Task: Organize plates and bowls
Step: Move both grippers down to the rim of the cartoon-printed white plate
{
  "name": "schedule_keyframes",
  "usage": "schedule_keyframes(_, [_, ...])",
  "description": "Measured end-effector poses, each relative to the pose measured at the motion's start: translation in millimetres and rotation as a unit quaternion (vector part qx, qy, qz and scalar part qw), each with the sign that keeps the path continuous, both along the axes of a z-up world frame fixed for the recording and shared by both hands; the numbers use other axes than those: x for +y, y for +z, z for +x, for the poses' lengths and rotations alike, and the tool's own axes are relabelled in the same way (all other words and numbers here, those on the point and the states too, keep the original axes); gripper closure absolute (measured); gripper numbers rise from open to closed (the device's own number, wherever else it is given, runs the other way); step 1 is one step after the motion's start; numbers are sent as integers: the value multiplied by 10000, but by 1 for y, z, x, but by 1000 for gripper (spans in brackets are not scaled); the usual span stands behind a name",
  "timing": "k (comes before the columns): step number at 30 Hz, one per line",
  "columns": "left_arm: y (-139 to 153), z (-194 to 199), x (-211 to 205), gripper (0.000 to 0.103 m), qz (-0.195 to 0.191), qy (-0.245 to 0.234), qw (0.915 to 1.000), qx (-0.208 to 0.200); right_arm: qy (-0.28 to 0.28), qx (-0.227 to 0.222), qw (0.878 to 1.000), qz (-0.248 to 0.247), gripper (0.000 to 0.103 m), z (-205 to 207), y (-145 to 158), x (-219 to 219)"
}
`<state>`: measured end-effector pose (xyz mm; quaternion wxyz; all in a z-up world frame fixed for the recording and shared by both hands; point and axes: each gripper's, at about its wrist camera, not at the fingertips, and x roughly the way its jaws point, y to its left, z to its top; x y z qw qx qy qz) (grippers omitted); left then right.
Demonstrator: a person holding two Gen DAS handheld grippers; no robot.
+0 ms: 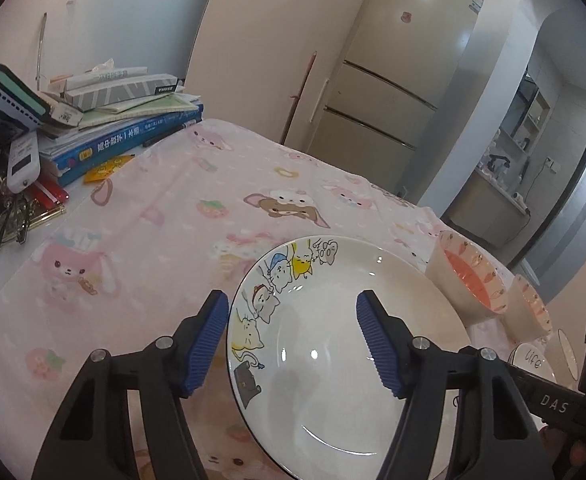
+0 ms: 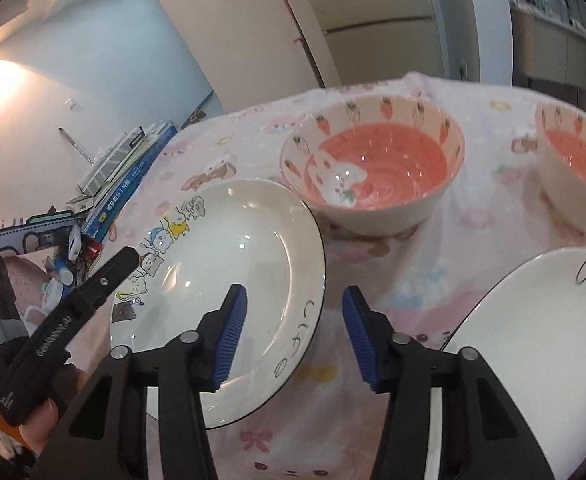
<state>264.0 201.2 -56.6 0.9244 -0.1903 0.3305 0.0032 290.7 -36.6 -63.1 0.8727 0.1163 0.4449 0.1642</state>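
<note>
Left hand-held gripper (image 1: 293, 336): jaws are held apart astride the left rim of the cartoon plate (image 1: 345, 356), one blue pad outside the rim, the other over the plate's well; no pad is seen pressing on it.
Right hand-held gripper (image 2: 295, 334): jaws are held apart astride the same plate's right rim, nothing clamped.
Cartoon plate: laid flat on the tabletop (image 1: 153, 208), which is covered by a pink printed cloth; cat drawings are carried along one rim.
Near bowl (image 2: 373, 164): pink-lined, strawberry-rimmed, set upright just behind the plate.
Second bowl (image 2: 577, 172): a matching one, placed to the right of the first and apart from it.
Lettered plate (image 2: 533, 344): white, laid flat to the right of the cartoon plate, partly cut off by the frame.
Books (image 1: 125, 120): stacked at the tabletop's far left corner.
</note>
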Motion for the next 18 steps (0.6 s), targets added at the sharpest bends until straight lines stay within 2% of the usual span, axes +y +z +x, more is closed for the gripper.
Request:
schedule_keyframes(3, [-7, 4, 9, 45, -253, 38, 9995, 198, 1, 11, 10000, -51, 64, 0, -1, 3])
schedule_keyframes(5, [-12, 6, 17, 50, -526, 73, 9982, 290, 4, -7, 9999, -135, 64, -1, -1, 5])
schedule_keyframes(8, [-17, 7, 23, 59, -732, 82, 9967, 355, -13, -36, 9998, -201, 64, -1, -1, 6])
schedule_keyframes(18, [-23, 12, 14, 65, -498, -30, 9970, 587, -244, -178, 9977, -612, 62, 4, -3, 12])
